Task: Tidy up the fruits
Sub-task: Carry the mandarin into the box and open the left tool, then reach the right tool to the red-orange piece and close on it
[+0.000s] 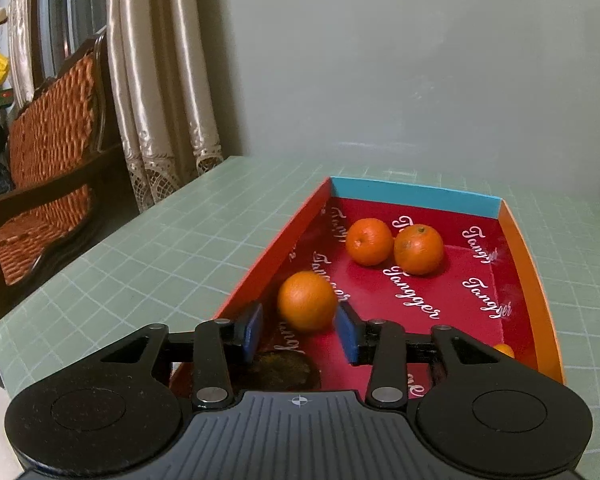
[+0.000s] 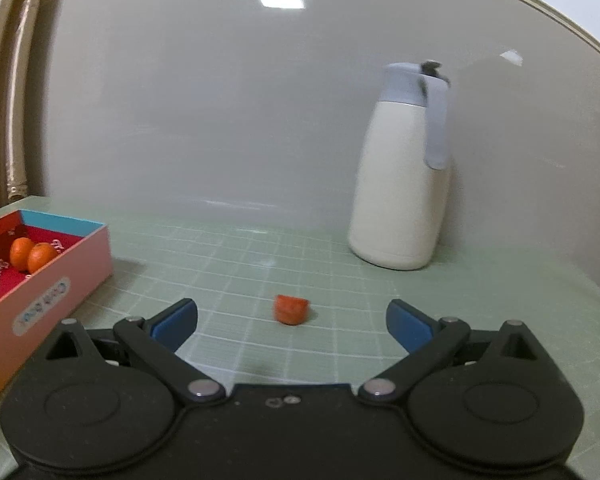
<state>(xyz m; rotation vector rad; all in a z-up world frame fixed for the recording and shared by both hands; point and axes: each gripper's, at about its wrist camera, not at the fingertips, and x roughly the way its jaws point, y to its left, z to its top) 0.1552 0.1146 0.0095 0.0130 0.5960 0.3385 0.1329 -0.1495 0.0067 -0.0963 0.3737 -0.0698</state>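
Note:
In the left wrist view a red-lined box [image 1: 522,248] holds two oranges [image 1: 369,241] [image 1: 418,249] at its far end. A third orange [image 1: 307,301] lies just beyond my left gripper [image 1: 303,330], whose blue pads are open; the right pad seems to touch the orange, the left stands apart. A small orange piece [image 1: 505,350] peeks out behind the right finger. In the right wrist view my right gripper [image 2: 291,326] is wide open above the mat, with a small red-orange fruit [image 2: 291,309] on the mat just ahead between the fingers. The box [image 2: 66,276] lies at left.
A white thermos jug with grey lid [image 2: 404,172] stands at the back right against the wall. A green grid mat [image 1: 148,240] covers the table. A wicker chair [image 1: 48,152] and curtains [image 1: 160,80] stand beyond the table's left edge.

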